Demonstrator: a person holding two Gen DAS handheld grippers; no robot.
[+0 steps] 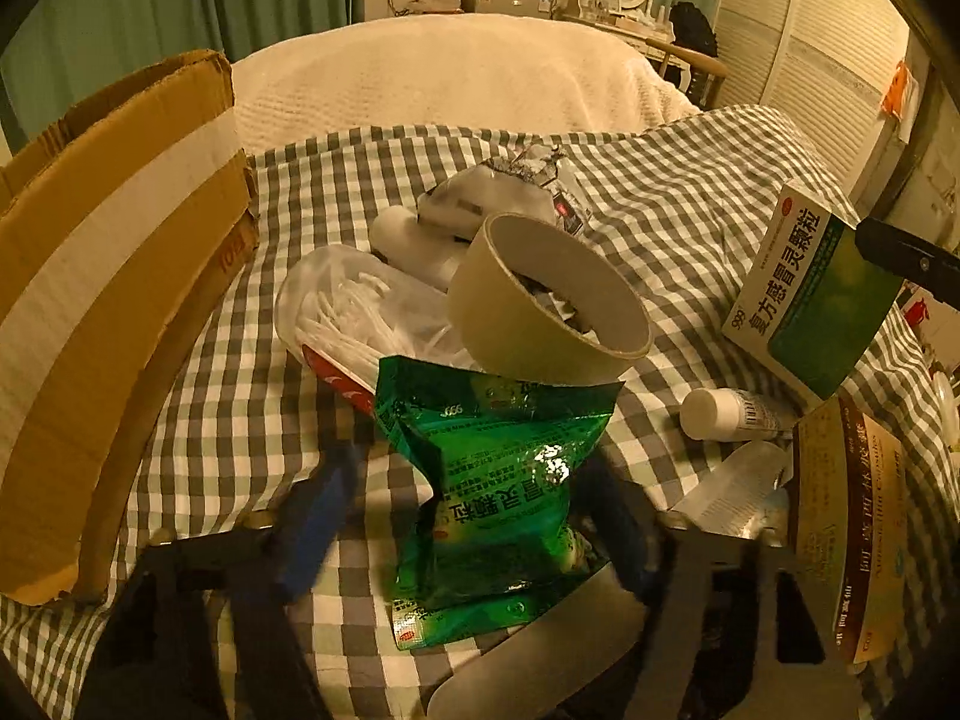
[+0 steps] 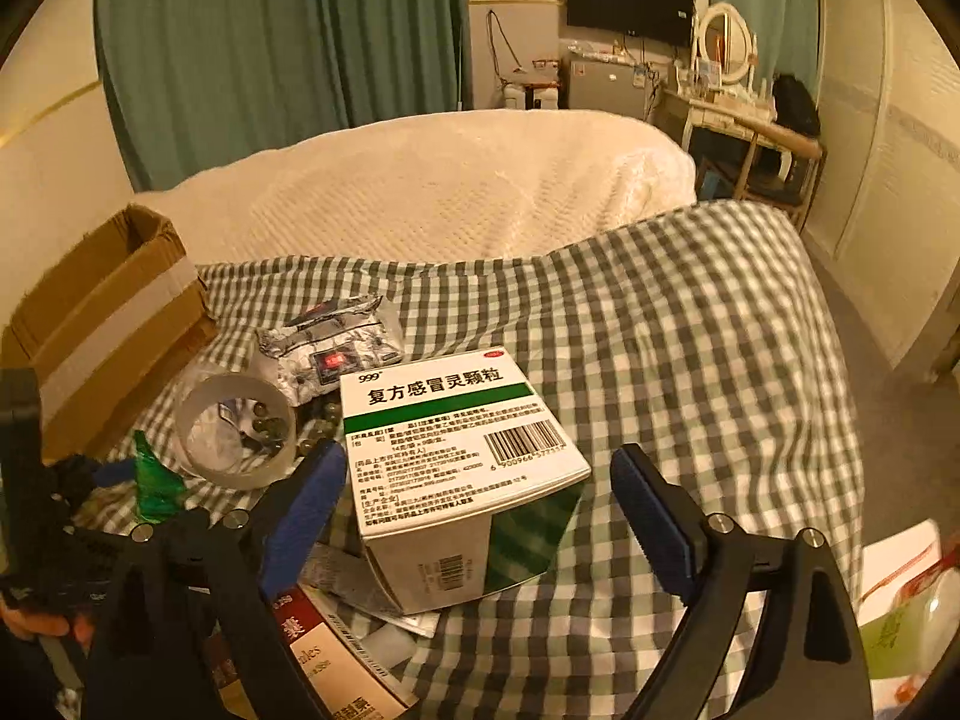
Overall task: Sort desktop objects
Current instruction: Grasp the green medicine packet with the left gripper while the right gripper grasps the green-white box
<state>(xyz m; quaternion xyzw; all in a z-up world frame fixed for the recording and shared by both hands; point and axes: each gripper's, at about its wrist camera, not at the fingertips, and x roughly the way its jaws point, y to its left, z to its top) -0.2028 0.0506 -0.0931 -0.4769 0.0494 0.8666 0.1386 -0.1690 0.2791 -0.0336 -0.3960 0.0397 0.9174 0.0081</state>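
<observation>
A pile of small items lies on a checked cloth. In the left wrist view my left gripper is open, its blue-padded fingers on either side of a green foil sachet that lies on the cloth. A roll of tape leans on the sachet's far end. In the right wrist view my right gripper is open around a white and green medicine box, which rests tilted on other packs. The box also shows in the left wrist view. The tape roll lies left of it.
An open cardboard box stands at the left, also in the right wrist view. A clear tub of cotton swabs, a silver foil pack, a white bottle and a brown medicine box lie around. A bed lies behind.
</observation>
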